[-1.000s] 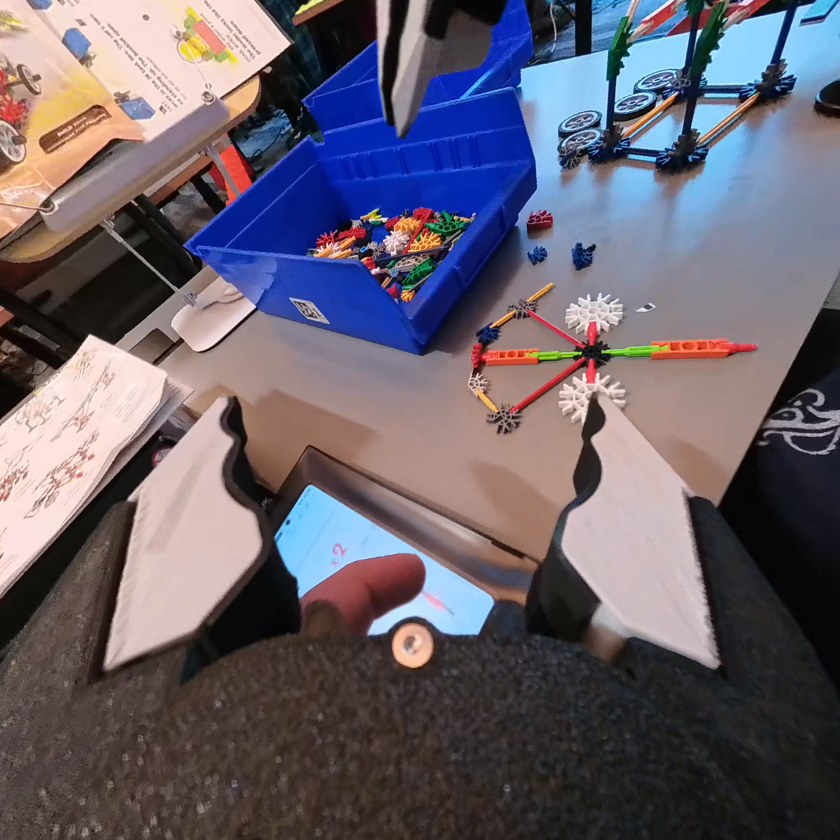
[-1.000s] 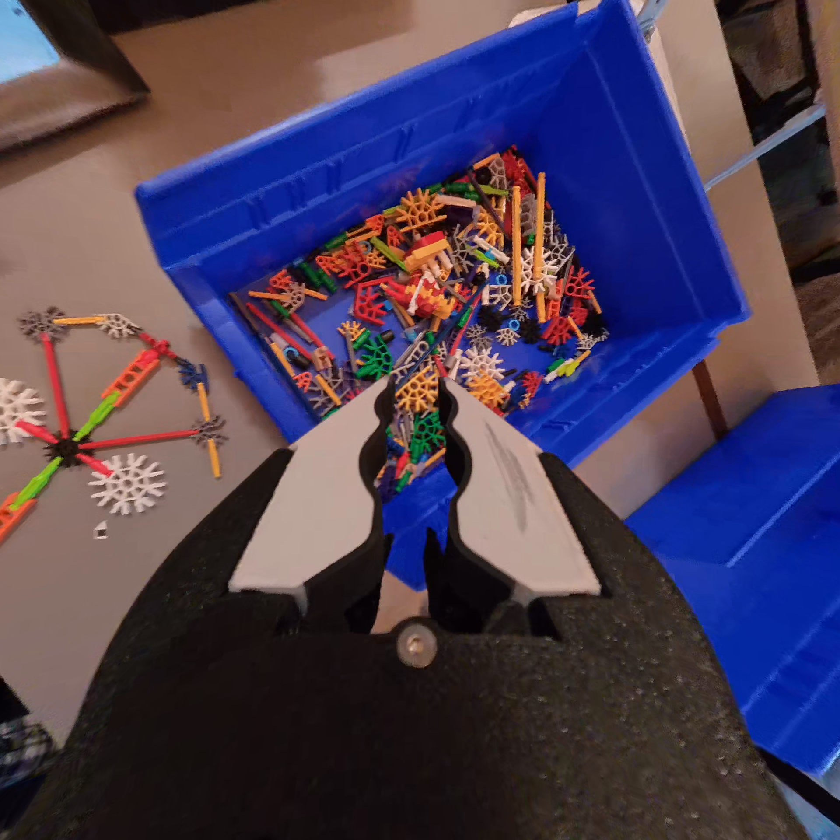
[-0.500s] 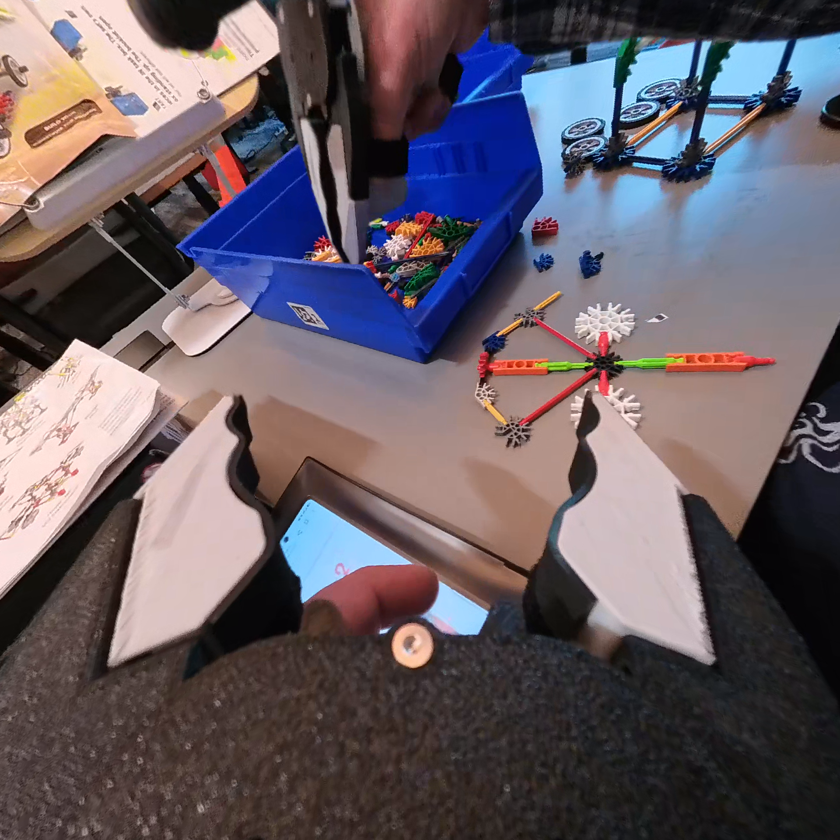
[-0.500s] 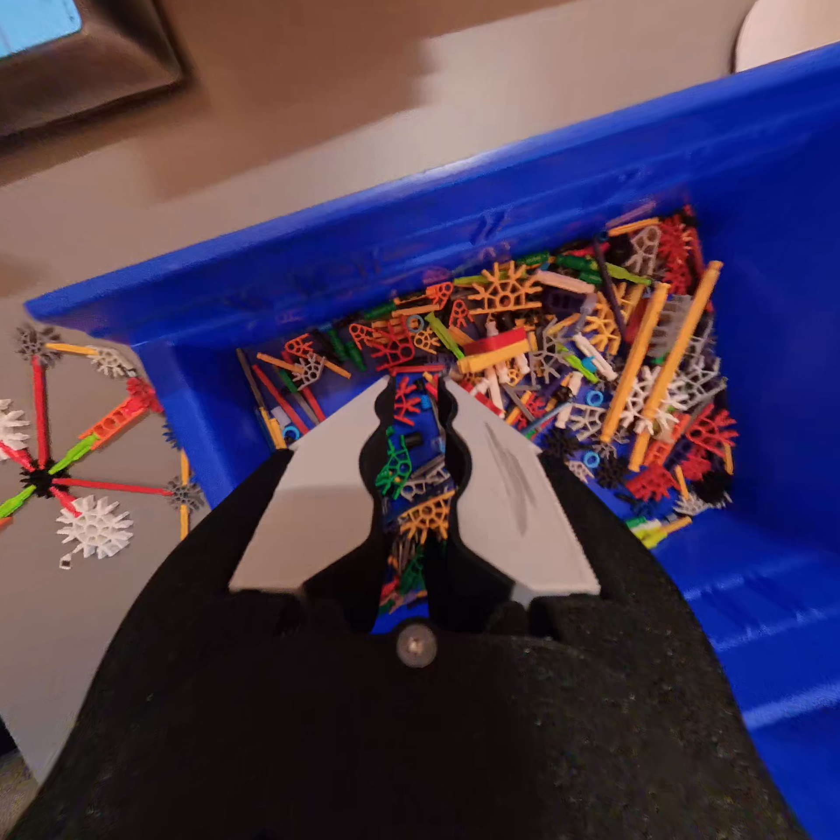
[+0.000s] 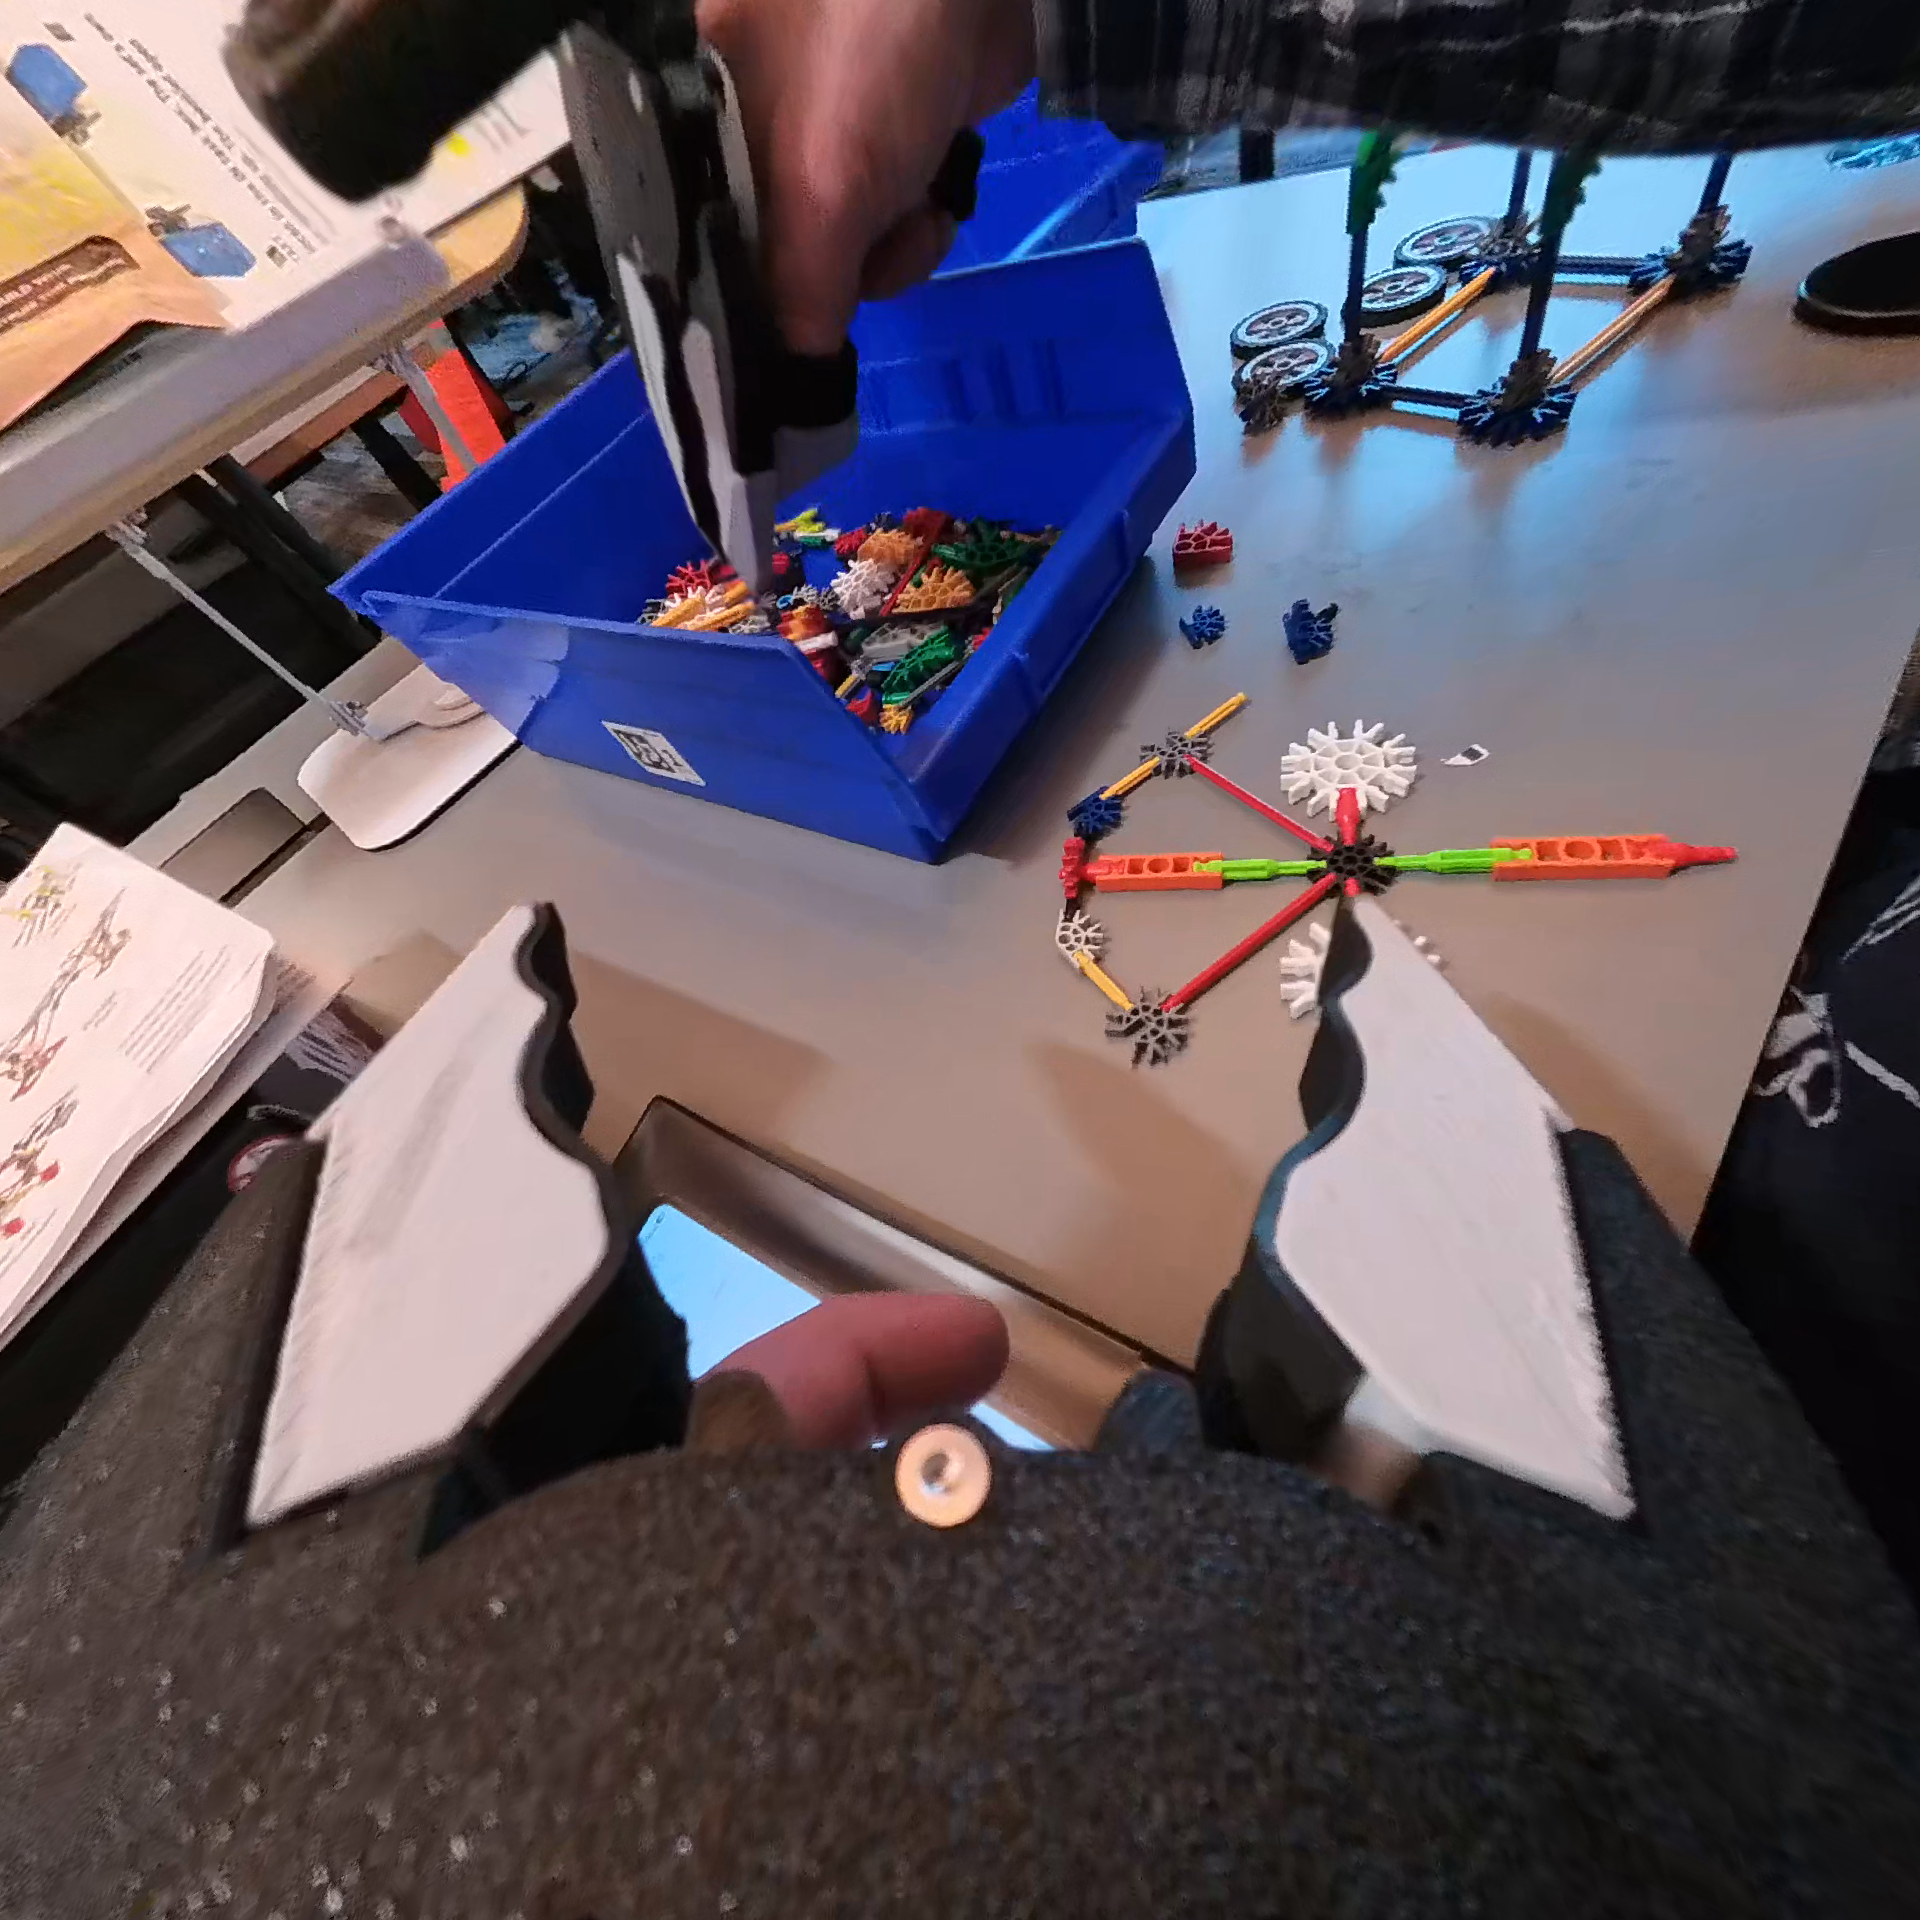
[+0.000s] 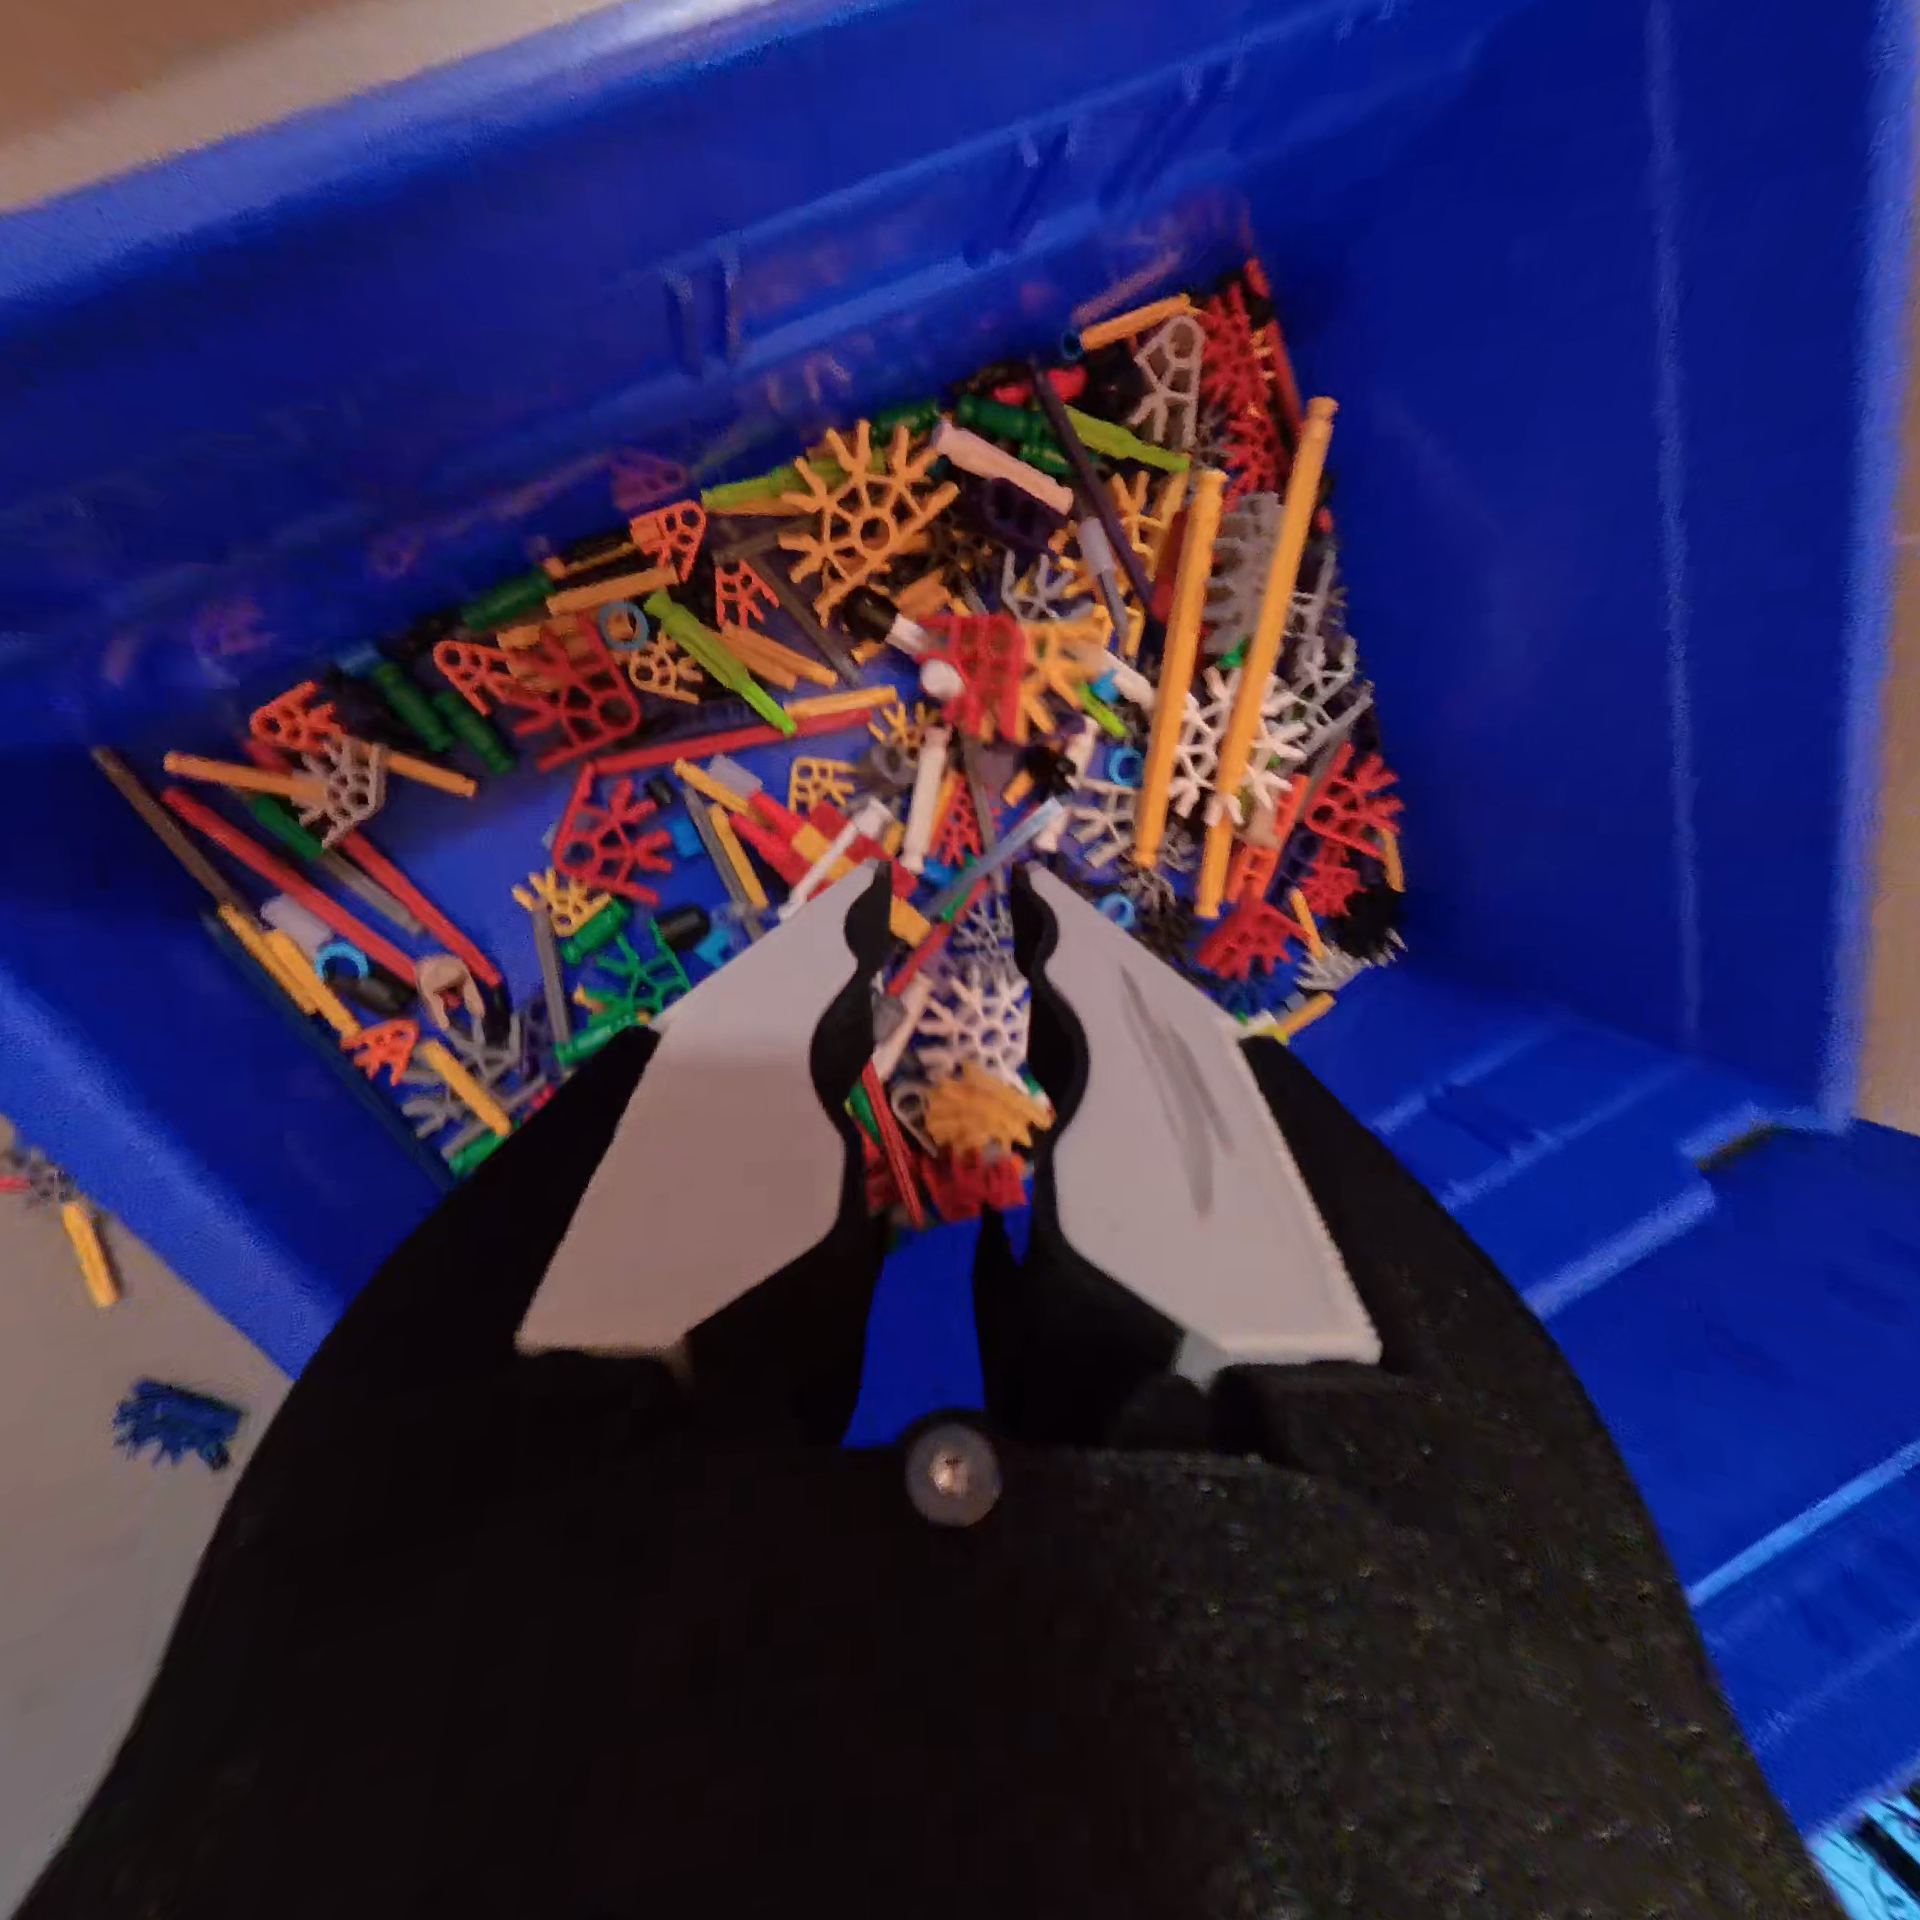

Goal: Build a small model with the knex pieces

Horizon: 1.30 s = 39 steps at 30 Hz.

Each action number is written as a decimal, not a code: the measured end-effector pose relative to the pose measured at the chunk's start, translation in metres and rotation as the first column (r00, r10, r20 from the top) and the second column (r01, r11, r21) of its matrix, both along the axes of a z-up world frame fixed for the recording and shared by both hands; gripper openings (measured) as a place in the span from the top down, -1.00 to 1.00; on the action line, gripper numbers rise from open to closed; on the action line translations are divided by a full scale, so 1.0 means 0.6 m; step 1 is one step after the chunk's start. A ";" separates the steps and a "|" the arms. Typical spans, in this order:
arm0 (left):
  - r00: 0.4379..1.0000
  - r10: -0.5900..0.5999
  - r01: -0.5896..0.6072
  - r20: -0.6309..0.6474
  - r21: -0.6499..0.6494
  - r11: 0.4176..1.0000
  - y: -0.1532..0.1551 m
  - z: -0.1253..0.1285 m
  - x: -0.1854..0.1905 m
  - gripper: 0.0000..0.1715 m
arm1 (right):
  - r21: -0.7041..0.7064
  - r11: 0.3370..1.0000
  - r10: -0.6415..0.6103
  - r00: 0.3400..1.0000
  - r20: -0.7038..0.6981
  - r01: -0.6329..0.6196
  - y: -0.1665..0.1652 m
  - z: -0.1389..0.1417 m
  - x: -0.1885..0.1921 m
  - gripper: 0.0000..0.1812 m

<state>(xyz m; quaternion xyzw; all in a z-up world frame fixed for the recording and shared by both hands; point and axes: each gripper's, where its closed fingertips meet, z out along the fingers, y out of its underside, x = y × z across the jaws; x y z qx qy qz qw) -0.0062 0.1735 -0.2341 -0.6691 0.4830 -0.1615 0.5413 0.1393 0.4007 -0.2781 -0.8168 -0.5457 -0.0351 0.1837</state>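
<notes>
A smooth grey table top is seen carrying everything. A deep blue plastic bin, filled with mixed coloured construction rods and connectors, is set on it toward the left. Just right of the bin, a small red connector and two small dark blue connectors are laid loose. Nearer, a flat assembly of red, green and orange rods with white snowflake connectors is spread on the surface. At the far edge, a blue-rod frame with black wheels is stood upright. A grey-framed tablet with a lit screen is placed at the near edge.
</notes>
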 end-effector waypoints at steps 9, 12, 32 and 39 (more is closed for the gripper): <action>0.998 -0.066 0.066 0.008 -0.019 0.998 -0.020 -0.001 0.036 -0.59 | -0.012 0.992 0.123 0.985 -0.123 -0.125 -0.154 0.092 0.004 0.74; 0.994 -0.109 0.110 0.032 -0.030 0.994 -0.040 0.004 0.059 -0.57 | -0.030 0.986 0.158 0.974 -0.164 -0.165 -0.236 0.097 0.003 0.75; 0.949 -0.301 0.306 0.090 -0.045 0.951 -0.174 0.013 0.206 -0.53 | -0.046 0.965 -0.261 0.926 -0.273 0.259 -0.296 -0.079 0.078 0.70; 0.942 -0.319 0.325 0.102 -0.049 0.944 -0.184 0.013 0.218 -0.52 | -0.061 0.963 -0.269 0.924 -0.272 0.263 -0.299 -0.081 0.071 0.82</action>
